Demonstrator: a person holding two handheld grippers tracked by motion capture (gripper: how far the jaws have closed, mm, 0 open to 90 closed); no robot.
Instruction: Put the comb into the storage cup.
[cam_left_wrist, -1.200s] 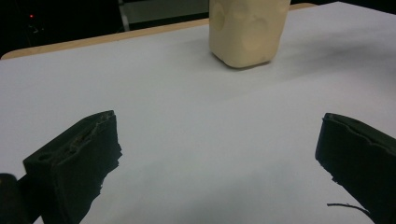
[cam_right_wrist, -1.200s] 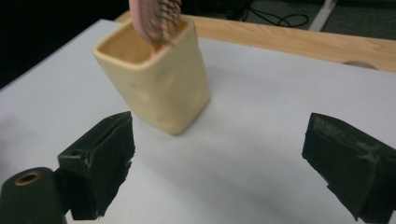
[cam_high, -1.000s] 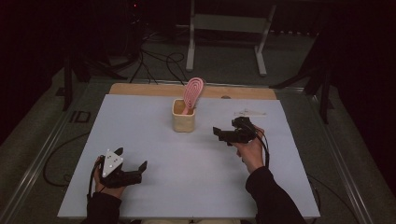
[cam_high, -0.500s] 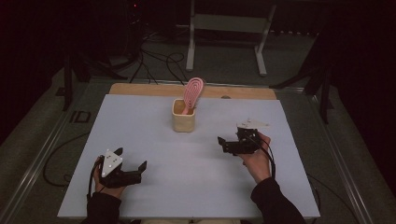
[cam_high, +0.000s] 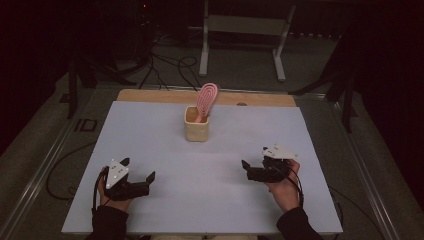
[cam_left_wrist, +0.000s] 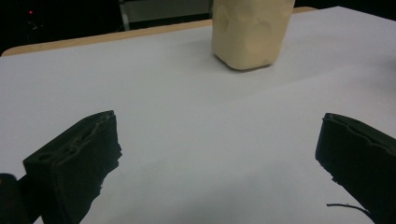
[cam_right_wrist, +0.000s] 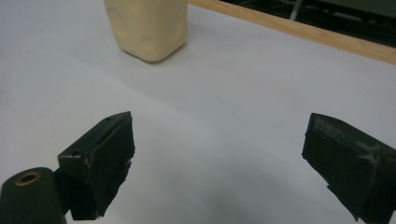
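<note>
Pink oval plastic hairbrush standing handle-down in cream square cup, leaning so head is sticking out for easy grab. Cup sitting at 12 o'clock on white table. Left gripper resting at 7 o'clock, jaws wide, holding nothing. Right gripper resting at 5 o'clock, jaws wide, holding nothing. Both pointing toward cup, well apart from it.

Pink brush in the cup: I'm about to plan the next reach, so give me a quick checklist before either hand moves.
1. Cup upright on the white table: ok.
2. Pink brush standing in the cup, head above the rim: ok.
3. Left tongs open, nothing held: ok.
4. Right tongs open, nothing held: ok.
5. Bare table between both tongs and the cup: ok.
6. Brush handle's seating inside the cup: cannot tell.
</note>
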